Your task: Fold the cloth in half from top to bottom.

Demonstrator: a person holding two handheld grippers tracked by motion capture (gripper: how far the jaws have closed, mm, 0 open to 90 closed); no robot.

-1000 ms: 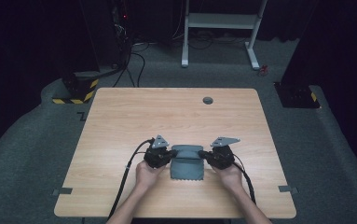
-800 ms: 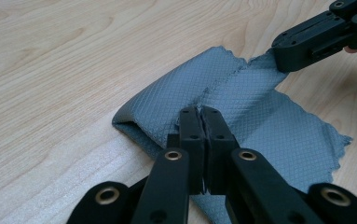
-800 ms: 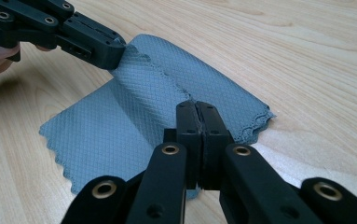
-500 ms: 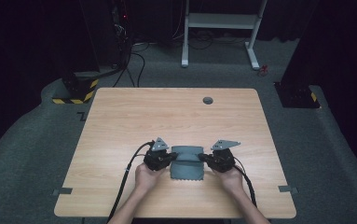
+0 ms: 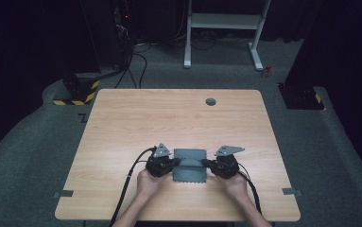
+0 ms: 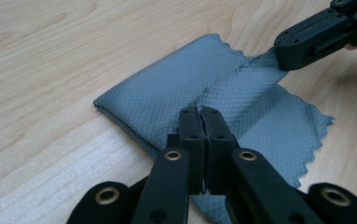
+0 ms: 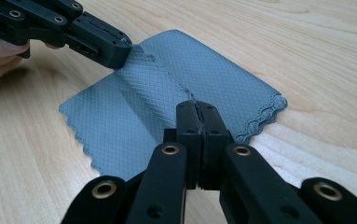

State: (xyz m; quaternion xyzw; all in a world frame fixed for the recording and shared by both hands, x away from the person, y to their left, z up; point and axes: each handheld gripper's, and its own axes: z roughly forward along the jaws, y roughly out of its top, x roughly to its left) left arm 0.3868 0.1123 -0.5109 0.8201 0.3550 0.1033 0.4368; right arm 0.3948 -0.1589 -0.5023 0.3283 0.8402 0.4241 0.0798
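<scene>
Grey cloth [image 5: 189, 165], partly folded, lying on the wooden tabletop [image 5: 169, 118] near the middle of its near edge, well apart from the far edge and from both side edges. The left gripper [image 5: 176, 162] meets the cloth's left side and the right gripper [image 5: 204, 163] its right side; each is held in one of the person's hands, left hand [image 5: 147, 182] and right hand [image 5: 236, 184], which come in over the near edge.

Left gripper view: the jaws of the left gripper [image 6: 201, 112] stand pressed together, with a fold of the cloth [image 6: 176, 93] pinched at their tips; the right gripper [image 6: 283, 58] bites the scalloped edge of the same raised fold on the far side.

Right gripper view: the right gripper [image 7: 196, 106] has its jaws likewise closed tight on the cloth [image 7: 213, 88] along the fold line; the left gripper [image 7: 120, 53] clamps the opposite end of that fold. The folded half lies flat towards the far edge of the tabletop; a single layer with a zigzag hem spreads towards the near edge.

A small dark round grommet [image 5: 211, 101] sits in the tabletop near the far edge, right of centre, well apart from the cloth.
</scene>
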